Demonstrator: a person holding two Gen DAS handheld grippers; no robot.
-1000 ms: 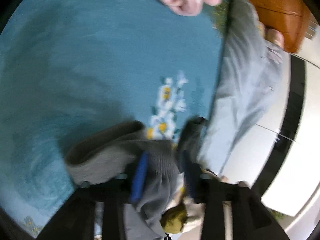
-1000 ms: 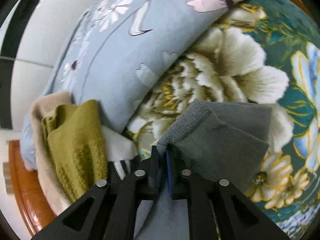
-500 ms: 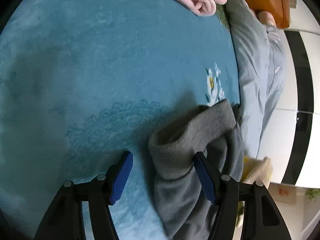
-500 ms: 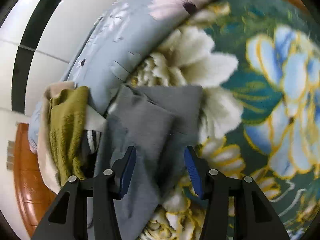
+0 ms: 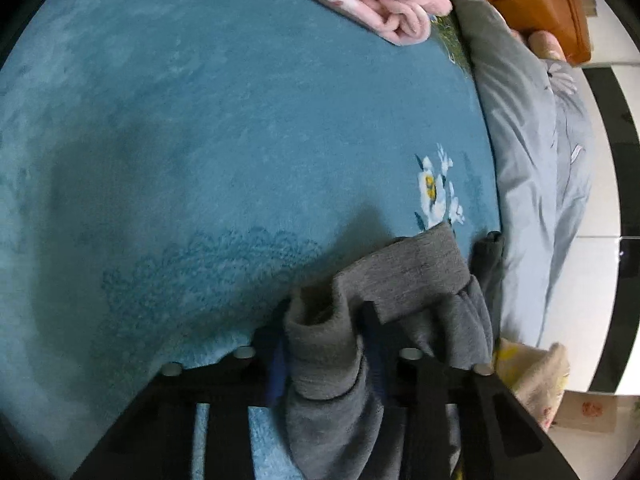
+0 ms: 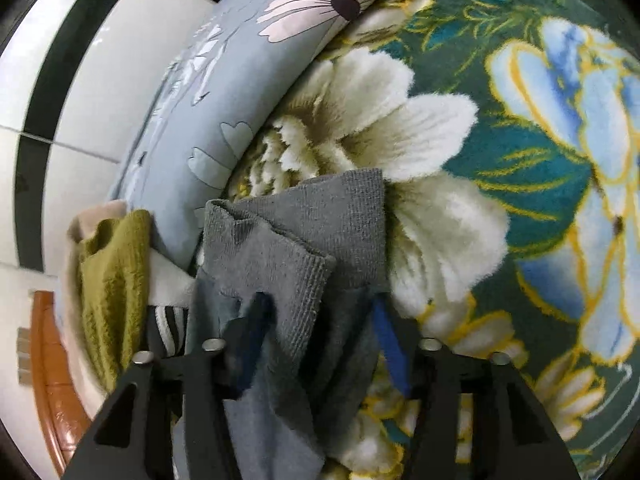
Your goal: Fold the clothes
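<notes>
The grey garment lies on a bed covered by a teal plush blanket, close to the edge where a pale blue floral quilt runs alongside. In the left wrist view its ribbed cuff opens toward the camera, and the sleeve-like length runs from the lower middle of the picture up and to the right, ending just short of a small white-and-yellow flower printed on the blanket. The left tongs have their blue pads on either side of a bunched fold of this grey cloth, the pads pressed against it, so they are gripping the garment.

In the right wrist view the same grey garment sits on the blanket's large cream blossom pattern, with two ribbed cuff ends stacked, pointing away from the camera and slightly leftward toward the floral quilt. The right tongs stand with a clear gap between the blue pads, straddling the grey cloth; one pad touches the fabric on the left, the other is apart on the right, so they are open.

Left of the garment, an olive knitted piece and a striped black-and-white item lie in a heap. A folded pink cloth rests at the far side of the bed.
</notes>
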